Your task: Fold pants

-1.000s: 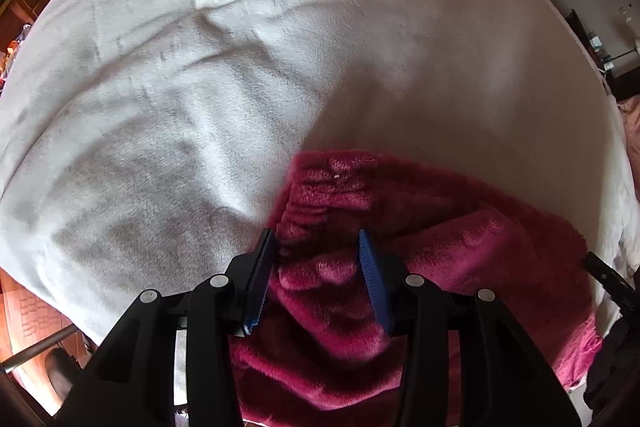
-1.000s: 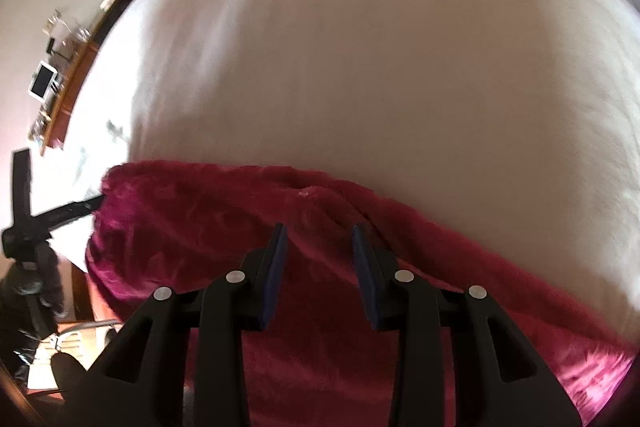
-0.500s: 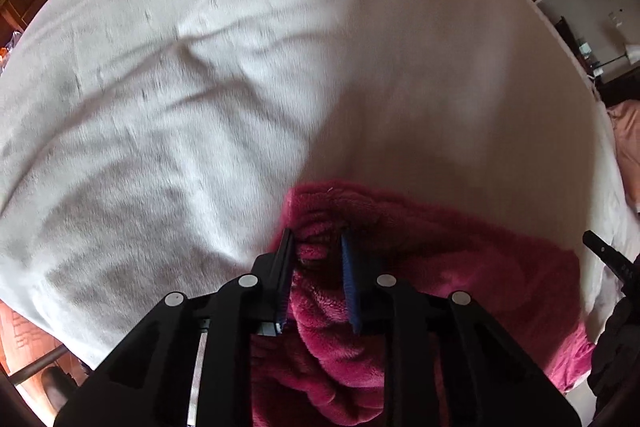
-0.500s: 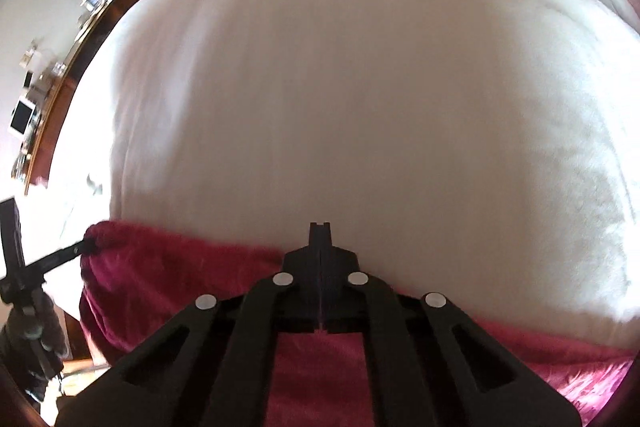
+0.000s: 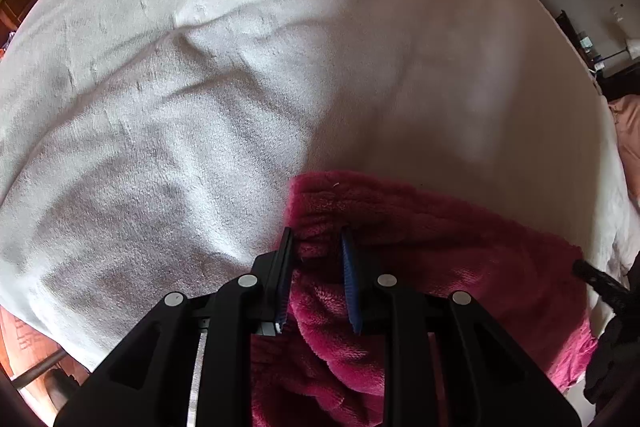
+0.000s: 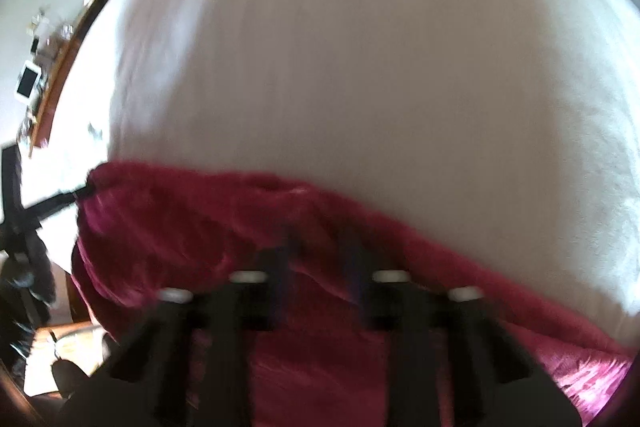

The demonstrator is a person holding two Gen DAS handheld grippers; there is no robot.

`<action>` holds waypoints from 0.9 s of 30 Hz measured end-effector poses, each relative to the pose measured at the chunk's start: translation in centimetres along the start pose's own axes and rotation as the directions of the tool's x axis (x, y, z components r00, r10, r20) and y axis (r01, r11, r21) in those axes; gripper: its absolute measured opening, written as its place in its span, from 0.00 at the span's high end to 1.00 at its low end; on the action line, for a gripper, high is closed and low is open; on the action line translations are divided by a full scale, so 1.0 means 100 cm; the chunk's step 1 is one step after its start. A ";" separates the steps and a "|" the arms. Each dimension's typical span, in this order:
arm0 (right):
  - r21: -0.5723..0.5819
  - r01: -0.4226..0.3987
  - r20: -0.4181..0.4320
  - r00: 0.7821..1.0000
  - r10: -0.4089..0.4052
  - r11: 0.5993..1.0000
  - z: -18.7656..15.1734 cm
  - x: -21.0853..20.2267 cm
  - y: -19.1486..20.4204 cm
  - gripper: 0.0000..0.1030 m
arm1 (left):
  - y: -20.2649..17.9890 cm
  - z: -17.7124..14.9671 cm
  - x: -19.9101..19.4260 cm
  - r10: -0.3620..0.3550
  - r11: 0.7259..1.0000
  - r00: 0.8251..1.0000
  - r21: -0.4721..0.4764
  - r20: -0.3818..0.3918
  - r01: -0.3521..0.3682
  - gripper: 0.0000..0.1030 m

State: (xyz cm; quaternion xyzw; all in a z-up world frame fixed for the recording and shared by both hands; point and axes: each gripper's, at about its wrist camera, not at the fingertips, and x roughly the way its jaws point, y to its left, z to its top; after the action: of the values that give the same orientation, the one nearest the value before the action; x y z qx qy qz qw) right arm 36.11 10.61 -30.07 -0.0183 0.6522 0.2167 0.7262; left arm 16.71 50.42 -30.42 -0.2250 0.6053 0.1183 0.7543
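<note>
Left hand-held gripper [image 5: 316, 267]: jaws just narrowed, pinching a bunched fold at the waistband corner of the pants [image 5: 420, 247].
Right hand-held gripper [image 6: 320, 267]: blurred; clamped down over the fleece, likely gripping the pants' edge.
Pants: crimson, lying at the near edge of the bed [image 5: 200, 107].
Why: probably two holds along one edge to lift it evenly.

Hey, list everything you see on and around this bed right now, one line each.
pants: one, magenta fleece, bunched at the bed's near edge
blanket: one, white, creased, covering the bed
shelf: one, wooden, left of the bed, small blurred items on it
pink cloth: one, far right edge
left tongs: one, black with blue pads, jaws have just been closing, pinching the pants' waistband
right tongs: one, black, blurred, over the pants' edge
</note>
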 end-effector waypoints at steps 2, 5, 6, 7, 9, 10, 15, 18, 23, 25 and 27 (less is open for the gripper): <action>-0.010 0.039 0.037 0.999 -0.039 0.999 0.004 -0.003 0.007 0.95 | 0.002 -0.001 -0.008 -0.001 1.000 1.000 0.006 0.008 0.001 0.78; 0.026 0.075 0.100 0.992 -0.077 0.997 0.015 -0.012 0.008 0.97 | 0.002 -0.002 -0.014 0.002 1.000 1.000 0.020 0.025 -0.002 0.78; 0.031 0.082 0.103 0.991 -0.085 0.996 0.019 -0.011 0.006 0.98 | -0.002 -0.004 -0.018 0.006 1.000 1.000 0.026 0.026 -0.007 0.78; 0.033 0.098 0.105 0.989 -0.101 0.995 0.020 -0.008 0.004 1.00 | -0.004 -0.006 -0.018 0.013 0.999 1.000 0.032 0.026 -0.014 0.78; 0.017 0.110 0.087 0.990 -0.111 0.994 0.020 0.003 0.004 1.00 | -0.005 -0.008 -0.012 0.036 0.999 0.999 0.040 0.018 -0.037 0.78; 0.011 0.113 0.079 0.990 -0.114 0.994 0.020 0.004 0.000 1.00 | -0.006 -0.010 -0.006 0.049 0.998 0.999 0.044 0.012 -0.050 0.78; 0.075 0.058 0.093 0.994 -0.065 0.996 0.009 -0.006 -0.015 0.93 | -0.015 -0.013 0.004 0.100 0.994 0.995 0.050 0.012 -0.101 0.70; 0.099 0.062 0.139 0.987 -0.075 0.993 -0.002 -0.025 -0.026 0.74 | -0.020 -0.019 -0.003 0.136 0.988 0.990 0.063 0.034 -0.138 0.61; 0.151 0.084 0.168 0.980 -0.109 0.985 -0.038 -0.050 -0.050 0.72 | -0.027 -0.030 -0.022 0.159 0.983 0.984 0.078 0.078 -0.165 0.61; 0.190 0.098 0.169 0.977 -0.131 0.977 -0.058 -0.058 -0.065 0.72 | -0.033 -0.033 -0.031 0.175 0.978 0.979 0.092 0.107 -0.185 0.61; 0.227 0.105 0.168 0.975 -0.145 0.968 -0.074 -0.066 -0.080 0.72 | -0.041 -0.037 -0.042 0.191 0.972 0.972 0.111 0.140 -0.207 0.60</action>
State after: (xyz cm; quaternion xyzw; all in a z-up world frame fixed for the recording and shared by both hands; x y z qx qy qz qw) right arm 31.49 -0.85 -26.95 0.0397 0.5997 0.0988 0.7931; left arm 14.37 45.49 -26.22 -0.1076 0.5813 0.1695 0.7886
